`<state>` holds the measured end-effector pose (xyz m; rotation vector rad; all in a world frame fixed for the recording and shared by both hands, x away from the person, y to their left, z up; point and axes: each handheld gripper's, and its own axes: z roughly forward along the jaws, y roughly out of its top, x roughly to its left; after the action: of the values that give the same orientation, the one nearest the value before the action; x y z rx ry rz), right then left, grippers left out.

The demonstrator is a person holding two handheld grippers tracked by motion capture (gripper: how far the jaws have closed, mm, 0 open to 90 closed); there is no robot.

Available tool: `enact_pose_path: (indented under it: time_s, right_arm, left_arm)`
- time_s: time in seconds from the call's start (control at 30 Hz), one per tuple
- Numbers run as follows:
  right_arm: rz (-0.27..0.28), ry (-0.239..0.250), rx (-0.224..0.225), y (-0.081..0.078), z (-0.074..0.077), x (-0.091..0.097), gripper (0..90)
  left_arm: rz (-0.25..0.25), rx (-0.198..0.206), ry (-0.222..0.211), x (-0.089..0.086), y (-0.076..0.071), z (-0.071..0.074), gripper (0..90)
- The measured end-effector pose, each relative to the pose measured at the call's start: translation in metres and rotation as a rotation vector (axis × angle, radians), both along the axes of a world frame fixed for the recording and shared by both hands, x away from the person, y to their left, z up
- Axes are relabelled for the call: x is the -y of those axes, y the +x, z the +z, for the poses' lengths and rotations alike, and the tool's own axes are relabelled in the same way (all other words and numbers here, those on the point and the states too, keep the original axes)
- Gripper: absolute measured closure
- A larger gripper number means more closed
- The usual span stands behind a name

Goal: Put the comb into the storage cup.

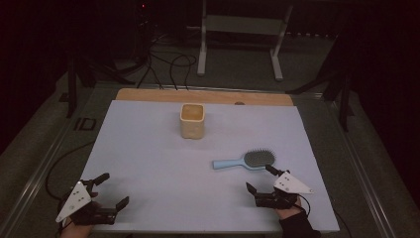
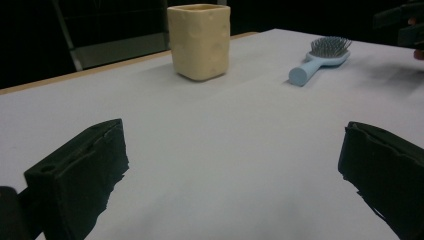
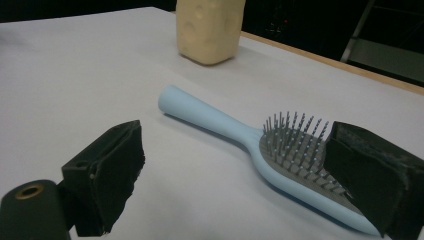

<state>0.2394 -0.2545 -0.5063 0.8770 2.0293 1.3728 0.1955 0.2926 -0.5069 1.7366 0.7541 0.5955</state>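
Observation:
A light blue hairbrush (image 1: 246, 160) lies bristles up on the white table cover, handle pointing left. A cream square cup (image 1: 192, 120) stands upright farther back near the middle. My right gripper (image 1: 259, 179) is open just in front of the hairbrush; in the right gripper view the hairbrush (image 3: 260, 145) lies close ahead, its head partly behind the right jaw. My left gripper (image 1: 112, 188) rests open at the front left with nothing between its jaws. In the left gripper view the cup (image 2: 200, 41) and hairbrush (image 2: 320, 59) stand far ahead.
The white cover (image 1: 148, 163) spans most of the table, with a wooden strip (image 1: 148, 94) along the far edge. Behind the table, a metal stand (image 1: 237, 34) and cables (image 1: 168, 64) sit on the dark floor. A small dark spot (image 1: 239, 103) marks the wood.

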Motion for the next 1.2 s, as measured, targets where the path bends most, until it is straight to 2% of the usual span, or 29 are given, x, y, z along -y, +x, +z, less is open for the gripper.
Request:
enact_pose_path:
  time_s: [0.23,0.47,0.77,0.9,1.07,1.13,1.2]
  right_arm:
    - [-0.003,-0.001,0.002,0.000,0.000,0.000,8.8]
    - [-0.007,0.009,0.000,0.000,0.000,0.000,8.8]
    - [-0.007,-0.019,0.003,-0.002,0.004,-0.005,8.8]
    - [-0.006,-0.016,0.000,-0.003,0.006,-0.008,8.8]
    - [-0.009,-0.047,-0.002,-0.007,0.010,-0.012,8.8]
    - [-0.004,-0.067,0.004,-0.010,0.016,-0.016,8.8]
    - [-0.007,-0.066,0.008,-0.011,0.019,-0.016,8.8]
  left_arm:
    - [-0.015,-0.016,-0.002,0.001,0.001,-0.001,0.0]
    - [-0.007,-0.008,0.003,0.001,0.000,0.000,0.0]
    - [0.003,0.000,-0.015,0.000,-0.001,0.002,0.0]
    - [0.004,0.000,-0.006,0.000,-0.001,0.002,0.0]
    - [-0.002,-0.004,-0.005,0.001,0.000,0.002,0.0]
    - [-0.003,-0.006,-0.010,0.001,0.000,0.002,0.0]
    - [0.003,-0.006,-0.001,0.001,-0.001,0.001,0.0]
